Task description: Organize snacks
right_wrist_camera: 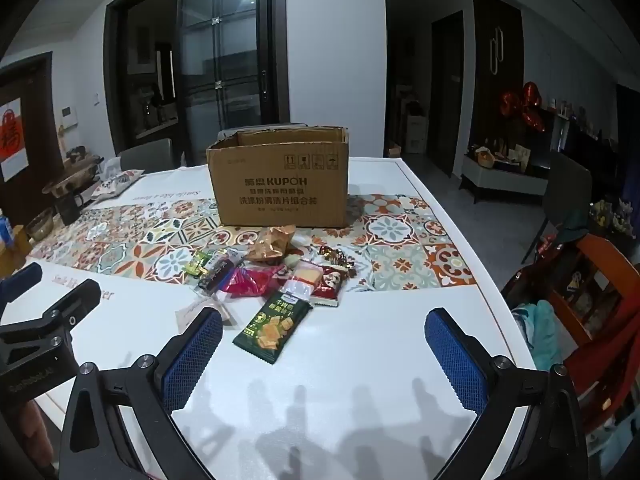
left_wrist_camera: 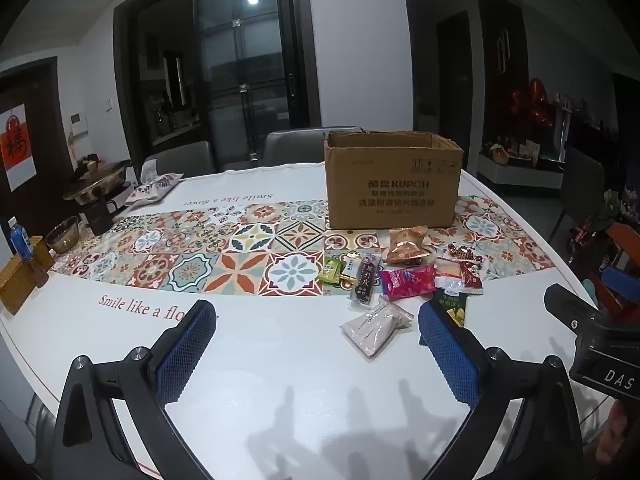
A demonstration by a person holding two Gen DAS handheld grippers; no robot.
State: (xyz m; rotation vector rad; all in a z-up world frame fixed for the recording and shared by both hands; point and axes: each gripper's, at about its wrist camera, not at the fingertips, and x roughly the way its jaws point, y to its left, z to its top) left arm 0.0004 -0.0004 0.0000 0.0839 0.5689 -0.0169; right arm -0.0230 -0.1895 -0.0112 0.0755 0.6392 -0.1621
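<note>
Snacks heaped on table, both claws spread wide and empty.

Left gripper and right gripper hovering over the near white part of the table, jaws fully apart, nothing between the pads. Snack pile lying loose just in front of the open cardboard box, which stands farther back on the patterned runner; dark green cracker packet nearest, white pouch at near left.

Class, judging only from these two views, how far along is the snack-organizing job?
Nothing looks done yet: the snack packets lie loose in a pile in front of the open cardboard box. Whether anything is in the box cannot be seen. In hand: nothing; the left hand-held gripper and right hand-held gripper are both open and empty. Left: every packet.
</note>
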